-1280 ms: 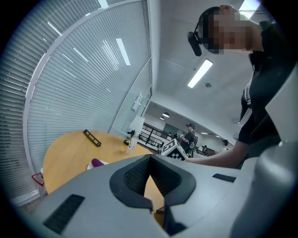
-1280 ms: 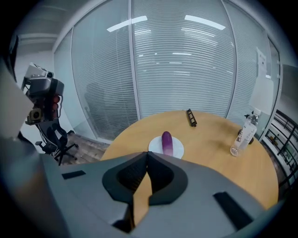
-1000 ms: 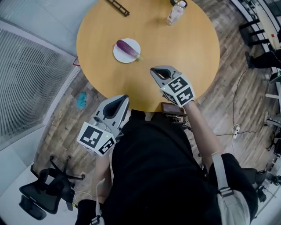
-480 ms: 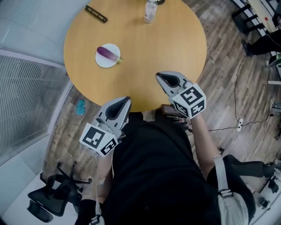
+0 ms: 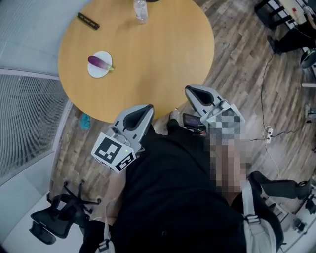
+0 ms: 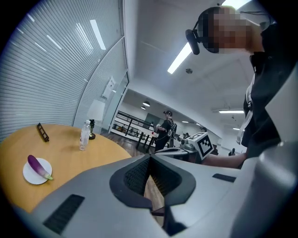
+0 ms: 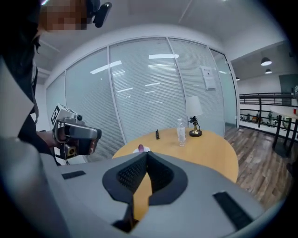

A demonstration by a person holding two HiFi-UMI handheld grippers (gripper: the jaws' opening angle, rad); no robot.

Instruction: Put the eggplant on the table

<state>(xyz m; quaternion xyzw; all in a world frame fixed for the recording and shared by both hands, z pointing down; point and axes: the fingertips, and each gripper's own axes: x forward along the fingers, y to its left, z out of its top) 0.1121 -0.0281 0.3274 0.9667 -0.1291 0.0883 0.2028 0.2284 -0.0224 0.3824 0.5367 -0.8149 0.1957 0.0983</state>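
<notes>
Eggplant (image 5: 100,62): purple, on white round plate (image 5: 94,71), round wooden table (image 5: 158,59)
Left gripper (image 5: 148,107): jaws together, empty
Right gripper (image 5: 190,90): jaws together, empty

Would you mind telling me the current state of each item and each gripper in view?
plate: flat on the table.
eggplant: lying on the plate, not yet on the table itself.
water bottle: upright on the table.
black bar: lying flat on the table.
left gripper: jaws shut, empty.
right gripper: jaws shut, empty.
</notes>
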